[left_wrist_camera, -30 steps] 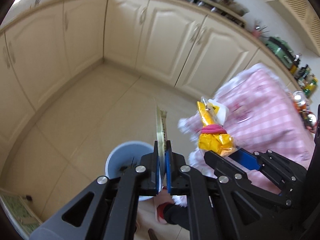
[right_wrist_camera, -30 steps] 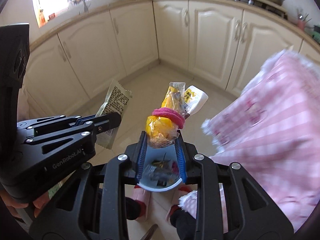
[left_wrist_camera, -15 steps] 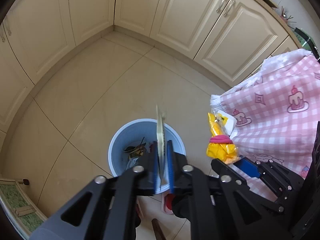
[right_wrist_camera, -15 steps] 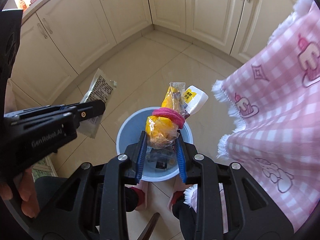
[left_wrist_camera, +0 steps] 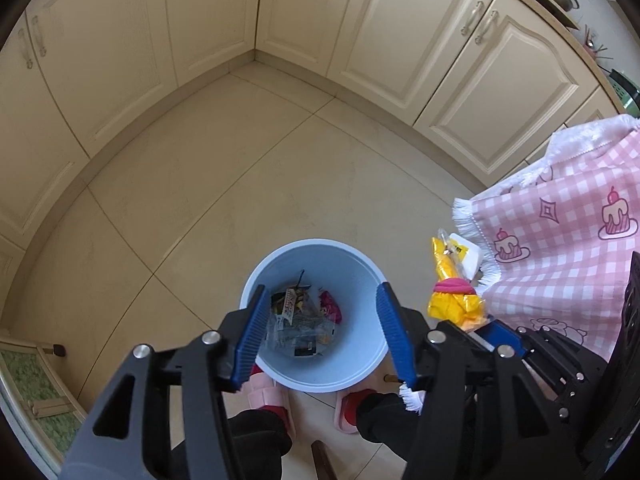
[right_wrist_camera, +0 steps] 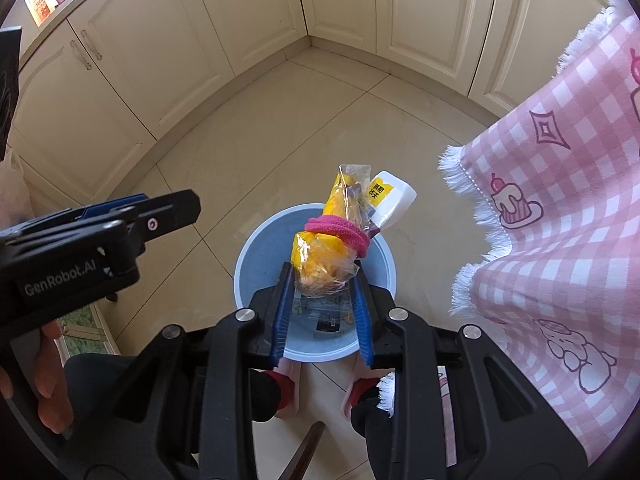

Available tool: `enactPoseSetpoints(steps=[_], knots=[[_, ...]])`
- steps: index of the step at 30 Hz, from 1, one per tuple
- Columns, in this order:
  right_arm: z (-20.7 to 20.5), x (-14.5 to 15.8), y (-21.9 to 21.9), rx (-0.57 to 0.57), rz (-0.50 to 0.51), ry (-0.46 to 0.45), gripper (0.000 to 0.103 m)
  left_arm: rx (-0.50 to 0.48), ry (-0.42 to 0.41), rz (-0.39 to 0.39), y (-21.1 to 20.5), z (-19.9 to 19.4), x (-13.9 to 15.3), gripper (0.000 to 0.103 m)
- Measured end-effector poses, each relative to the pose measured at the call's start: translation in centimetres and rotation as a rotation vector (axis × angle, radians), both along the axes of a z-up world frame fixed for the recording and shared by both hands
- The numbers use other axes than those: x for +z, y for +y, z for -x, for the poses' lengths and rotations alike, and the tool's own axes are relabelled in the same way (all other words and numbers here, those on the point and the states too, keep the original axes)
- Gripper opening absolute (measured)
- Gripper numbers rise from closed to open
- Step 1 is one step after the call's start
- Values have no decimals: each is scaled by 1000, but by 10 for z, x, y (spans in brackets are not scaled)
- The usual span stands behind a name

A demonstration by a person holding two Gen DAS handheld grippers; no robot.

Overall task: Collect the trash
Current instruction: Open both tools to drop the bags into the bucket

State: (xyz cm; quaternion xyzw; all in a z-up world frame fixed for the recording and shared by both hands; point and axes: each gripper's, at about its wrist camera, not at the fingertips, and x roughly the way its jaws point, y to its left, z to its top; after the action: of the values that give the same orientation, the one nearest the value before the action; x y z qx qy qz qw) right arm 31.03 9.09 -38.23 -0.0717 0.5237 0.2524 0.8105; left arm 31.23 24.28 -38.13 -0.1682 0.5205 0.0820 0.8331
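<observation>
A light blue trash bin (left_wrist_camera: 360, 256) stands on the tiled floor and holds several wrappers (left_wrist_camera: 304, 324). It also shows in the right wrist view (right_wrist_camera: 248, 264). My left gripper (left_wrist_camera: 320, 336) is open and empty right above the bin. My right gripper (right_wrist_camera: 322, 280) is shut on a yellow snack bag (right_wrist_camera: 320, 256) bound with a pink hair band (right_wrist_camera: 340, 232) and a white packet (right_wrist_camera: 390, 196). It holds the bundle over the bin's rim. The bundle also shows in the left wrist view (left_wrist_camera: 452, 304), to the right of the bin.
Cream kitchen cabinets (left_wrist_camera: 400, 40) line the far walls. A pink checked tablecloth (left_wrist_camera: 580, 240) hangs at the right, close to the bin. The person's pink slippers (left_wrist_camera: 264, 396) stand just behind the bin. A green mat (left_wrist_camera: 24, 392) lies at the lower left.
My left gripper has opened and let go of the flat wrapper it held; the wrapper now lies in the bin. Both grippers have tilted down over the bin. The right keeps its bundle.
</observation>
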Motion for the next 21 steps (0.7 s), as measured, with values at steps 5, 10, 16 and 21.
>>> enactPoseSetpoints(steps=[5,10,16,21], knots=[[0,0,7,21,-12,-5,28,13,-3,-2,5,5,3,54],[-1,8,13,32,-32,-39,31,19,-22,-7,9,10,13,54],[-3,20,15,25,-48,-72,55,32,-50,-11,13,16,27,54],[2,36,10,25,-37,-107,55,34,-77,-15,10,22,43,54]])
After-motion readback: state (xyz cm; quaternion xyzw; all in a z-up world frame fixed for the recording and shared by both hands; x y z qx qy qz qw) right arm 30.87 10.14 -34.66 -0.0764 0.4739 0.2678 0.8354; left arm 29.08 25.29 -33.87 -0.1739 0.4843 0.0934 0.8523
